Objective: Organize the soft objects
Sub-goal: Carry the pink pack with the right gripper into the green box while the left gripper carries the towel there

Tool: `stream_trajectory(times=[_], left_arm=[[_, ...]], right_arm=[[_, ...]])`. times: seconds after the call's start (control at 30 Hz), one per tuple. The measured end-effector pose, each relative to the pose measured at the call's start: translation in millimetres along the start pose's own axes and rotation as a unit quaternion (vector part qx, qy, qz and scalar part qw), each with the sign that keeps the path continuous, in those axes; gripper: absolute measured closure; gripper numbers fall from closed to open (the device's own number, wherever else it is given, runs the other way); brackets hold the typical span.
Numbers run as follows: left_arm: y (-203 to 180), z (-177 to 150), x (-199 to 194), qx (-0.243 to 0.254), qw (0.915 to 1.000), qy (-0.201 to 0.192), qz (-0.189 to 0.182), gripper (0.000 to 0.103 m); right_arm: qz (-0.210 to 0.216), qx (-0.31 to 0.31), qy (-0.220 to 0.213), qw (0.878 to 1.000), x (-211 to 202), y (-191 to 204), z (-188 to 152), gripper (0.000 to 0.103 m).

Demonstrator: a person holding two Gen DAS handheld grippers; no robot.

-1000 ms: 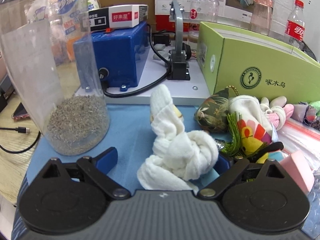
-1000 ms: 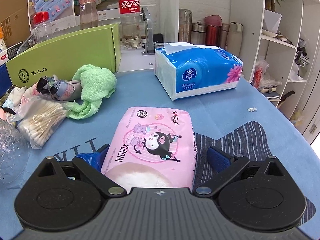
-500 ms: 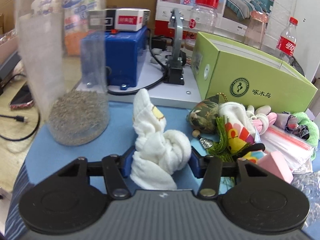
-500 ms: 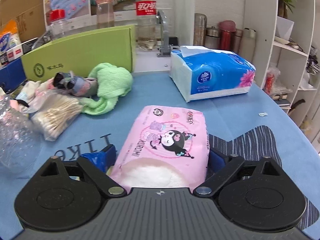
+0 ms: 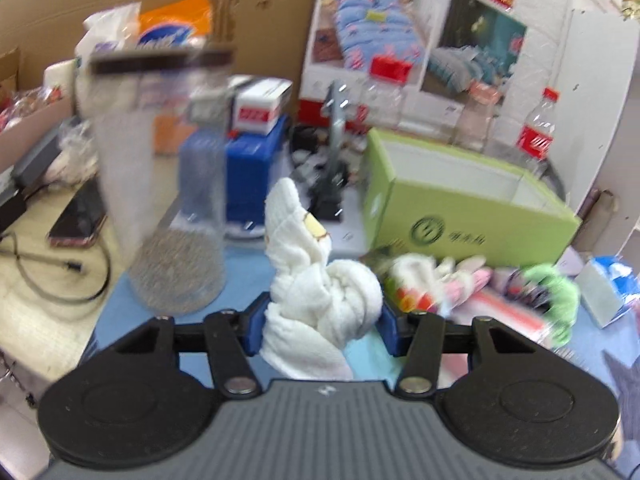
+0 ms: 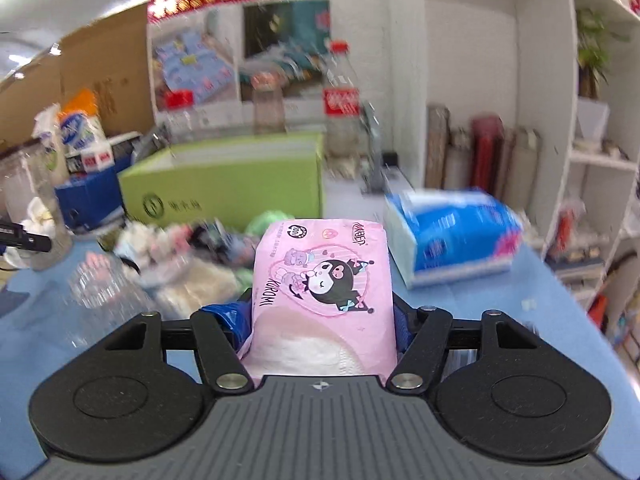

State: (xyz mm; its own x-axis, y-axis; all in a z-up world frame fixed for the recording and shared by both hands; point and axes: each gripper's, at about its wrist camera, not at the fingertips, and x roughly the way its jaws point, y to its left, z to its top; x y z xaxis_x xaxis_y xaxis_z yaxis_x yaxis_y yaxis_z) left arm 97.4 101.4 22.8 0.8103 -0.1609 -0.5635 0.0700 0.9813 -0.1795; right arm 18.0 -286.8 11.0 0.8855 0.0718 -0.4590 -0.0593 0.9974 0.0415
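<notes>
Left gripper [image 5: 322, 326]: clamped on knotted white towel [image 5: 320, 296], lifted above blue table [image 5: 244, 268]. Right gripper [image 6: 322, 320]: clamped on pink tissue pack [image 6: 320, 288]. Open green box [image 6: 224, 188]: far side, soft-item pile near its front.

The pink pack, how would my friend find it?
Find the big green box on the blue table. In front, the right tool squeezes the pink pack. Unlike the blue tissue pack beside it, it shows a black cartoon character.
</notes>
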Motion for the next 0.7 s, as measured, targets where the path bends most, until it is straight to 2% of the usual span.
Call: stream_trajectory(times=[0.17, 0.27, 0.4, 0.57, 0.63, 0.67, 0.7], left_arm=[[-38, 52, 16, 0.019, 0.9989, -0.022, -0.036, 0.05], [-58, 83, 41, 0.027, 0.9983, -0.026, -0.044, 0.05], [-78, 113, 81, 0.039, 0.9983, -0.022, -0.038, 0.05], [-90, 128, 133, 0.056, 0.9982, -0.001, -0.022, 0.049], [-91, 128, 150, 0.057, 0.9982, 0.009, -0.019, 0.042], [-91, 128, 156, 0.058, 0.9981, 0.015, -0.015, 0.029], [-91, 127, 161, 0.06, 0.9979, 0.019, -0.011, 0.029]], right_arm=[[0.029, -0.049, -0.03, 0.998, 40, 11, 65, 0.052], [0.046, -0.059, -0.029, 0.997, 80, 19, 103, 0.052], [0.054, -0.067, -0.007, 0.996, 140, 33, 134, 0.052], [0.061, -0.058, 0.022, 0.996, 204, 37, 148, 0.051], [0.07, -0.051, 0.036, 0.996, 224, 38, 146, 0.049], [0.075, -0.044, 0.045, 0.995, 234, 38, 144, 0.05], [0.077, -0.036, 0.056, 0.995, 240, 37, 141, 0.049]])
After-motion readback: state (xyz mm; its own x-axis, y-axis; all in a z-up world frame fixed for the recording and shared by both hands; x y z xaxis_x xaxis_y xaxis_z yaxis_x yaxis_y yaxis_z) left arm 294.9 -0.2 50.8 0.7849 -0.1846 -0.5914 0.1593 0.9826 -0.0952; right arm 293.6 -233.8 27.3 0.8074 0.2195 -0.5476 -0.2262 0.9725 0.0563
